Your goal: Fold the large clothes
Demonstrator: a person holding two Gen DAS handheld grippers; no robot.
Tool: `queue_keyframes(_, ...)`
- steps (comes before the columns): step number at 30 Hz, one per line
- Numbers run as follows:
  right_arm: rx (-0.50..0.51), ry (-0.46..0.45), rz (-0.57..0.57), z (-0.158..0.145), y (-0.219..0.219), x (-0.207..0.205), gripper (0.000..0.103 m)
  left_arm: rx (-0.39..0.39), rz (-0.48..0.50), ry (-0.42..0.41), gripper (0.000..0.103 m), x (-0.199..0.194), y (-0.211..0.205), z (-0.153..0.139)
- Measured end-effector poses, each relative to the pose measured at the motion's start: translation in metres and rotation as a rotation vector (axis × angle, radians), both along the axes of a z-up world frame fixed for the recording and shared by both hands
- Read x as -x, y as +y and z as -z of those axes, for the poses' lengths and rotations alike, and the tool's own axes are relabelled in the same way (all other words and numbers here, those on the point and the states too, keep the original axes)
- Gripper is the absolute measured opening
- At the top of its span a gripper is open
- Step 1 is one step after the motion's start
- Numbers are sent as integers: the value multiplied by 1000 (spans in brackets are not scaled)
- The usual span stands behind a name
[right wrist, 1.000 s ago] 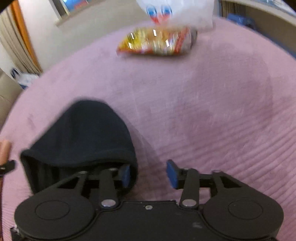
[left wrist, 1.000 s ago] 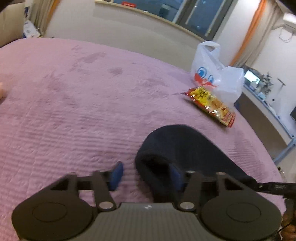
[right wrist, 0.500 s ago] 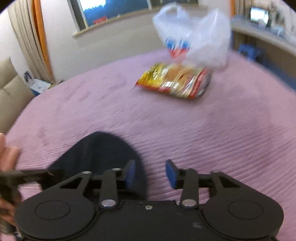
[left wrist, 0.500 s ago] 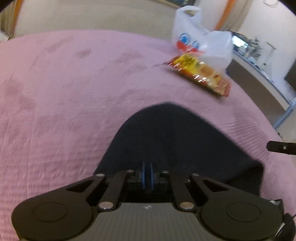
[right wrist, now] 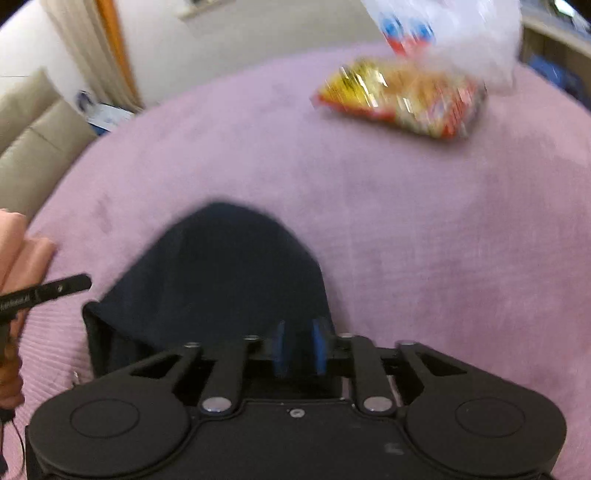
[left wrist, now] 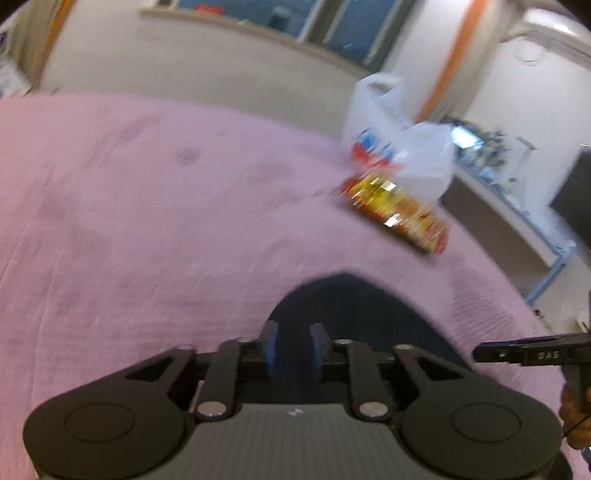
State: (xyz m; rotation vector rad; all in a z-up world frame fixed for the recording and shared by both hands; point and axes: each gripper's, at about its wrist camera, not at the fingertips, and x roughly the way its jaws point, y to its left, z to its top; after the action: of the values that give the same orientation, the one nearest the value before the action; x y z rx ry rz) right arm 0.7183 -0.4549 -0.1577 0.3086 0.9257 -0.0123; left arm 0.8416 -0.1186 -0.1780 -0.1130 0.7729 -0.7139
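A dark navy garment lies bunched on the pink bedspread, its rounded end pointing away from me. My left gripper sits at its near edge, jaws opening, pads a little apart with dark cloth in the gap. My right gripper is at the right near edge of the garment, jaws also opening, with cloth between the pads and not squeezed. A finger of the other gripper shows at the right, and a hand at the left.
A yellow-red snack packet lies beyond the garment against a white plastic bag; both also show in the right wrist view, packet and bag. A beige sofa stands off the bed's left side, a desk off its right.
Both grippers moved in over the garment's near edge. The left jaws went from wide to fully shut and have now parted a little. The right jaws stand narrower than before.
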Motion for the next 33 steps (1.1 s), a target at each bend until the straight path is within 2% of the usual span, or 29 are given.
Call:
queue_keyframes(2,25,-12,-24,-2,-1,-14,46,-31,57,-8,34,-15,-21,-5)
queue_keyframes(3,22,-13,-37,1,-3,-20,57,-44,99,5,35,-24,-33,-3)
queue_keyframes(4,11,-12,-45,5,-5,-26,74,-52,133,30,41,-34,-42,1)
queue_keyframes(5,-5,-9,-54,10,-8,-32,78,-58,160,59,53,-44,-50,6)
queue_keyframes(8,-28,11,-78,26,-14,-51,76,-110,168,91,70,-68,-66,23)
queue_keyframes(9,-33,26,-79,32,-15,-57,76,-127,167,104,72,-75,-71,29)
queue_keyframes(11,-62,63,-89,46,-21,-69,76,-127,198,180,79,-88,-76,41)
queue_keyframes(13,-101,98,-98,59,-25,-76,78,-147,223,269,81,-100,-84,58)
queue_keyframes(15,-104,70,-114,61,-22,-77,75,-139,228,239,81,-100,-90,65)
queue_keyframes(16,-97,65,-129,61,-18,-78,52,-144,232,225,69,-99,-93,64)
queue_keyframes(17,-103,67,-150,61,-14,-79,36,-143,242,215,30,-96,-95,63)
queue_keyframes(18,-104,63,-169,60,-10,-78,19,-130,260,232,14,-92,-94,64)
queue_keyframes(19,-91,51,-191,57,-4,-75,13,-118,259,224,12,-85,-94,61)
queue_keyframes(21,-51,21,-217,47,5,-68,11,-151,255,104,11,-65,-92,48)
queue_keyframes(22,-41,4,-218,39,7,-62,11,-132,246,76,11,-57,-86,40)
queue_keyframes(25,-15,-75,-225,4,11,-34,9,16,228,25,10,-27,-51,4)
queue_keyframes(28,34,-167,-255,-41,21,8,8,84,249,-53,10,20,-21,-38)
queue_keyframes(33,170,-329,-341,-114,57,97,7,50,287,-179,10,117,15,-96)
